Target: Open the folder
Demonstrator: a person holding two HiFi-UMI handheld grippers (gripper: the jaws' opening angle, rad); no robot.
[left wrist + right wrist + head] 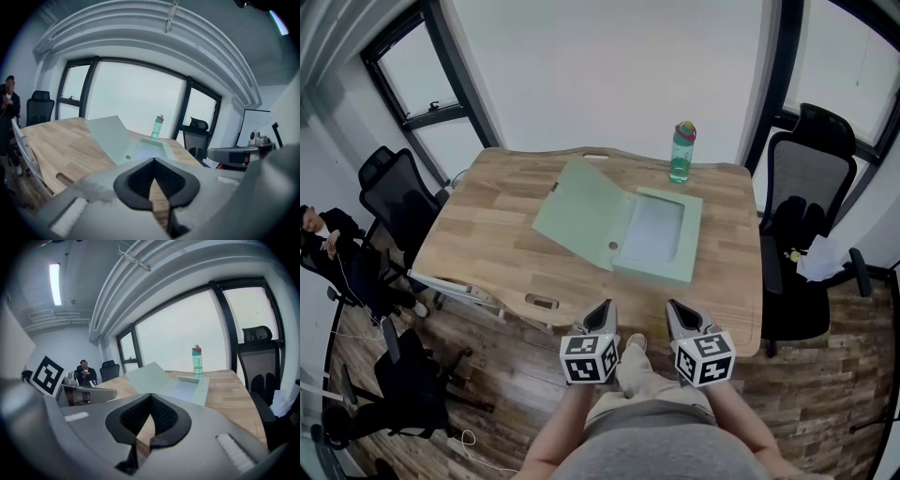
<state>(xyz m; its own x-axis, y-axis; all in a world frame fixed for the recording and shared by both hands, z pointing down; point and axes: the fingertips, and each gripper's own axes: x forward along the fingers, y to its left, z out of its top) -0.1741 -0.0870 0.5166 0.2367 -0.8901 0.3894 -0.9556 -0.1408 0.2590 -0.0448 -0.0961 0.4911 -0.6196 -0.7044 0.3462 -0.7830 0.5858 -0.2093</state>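
Observation:
A pale green box folder [581, 214] lies open in the middle of the wooden table [487, 244]. Its lid is swung out to the left and propped at a slant, and the tray part [660, 234] lies flat with a white sheet inside. My left gripper [603, 307] and right gripper [674, 307] hover side by side at the table's near edge, well short of the folder. Both are shut with nothing between the jaws. The left gripper view shows the shut left gripper [153, 160] and the folder [111, 136] beyond it. The right gripper view shows the shut right gripper [150, 396] facing the folder [149, 377].
A teal water bottle [682, 153] stands at the table's far edge behind the folder. Black office chairs [806, 234] flank the table on the right and on the left [398, 202]. A person [323, 234] sits at the far left. Windows line the far wall.

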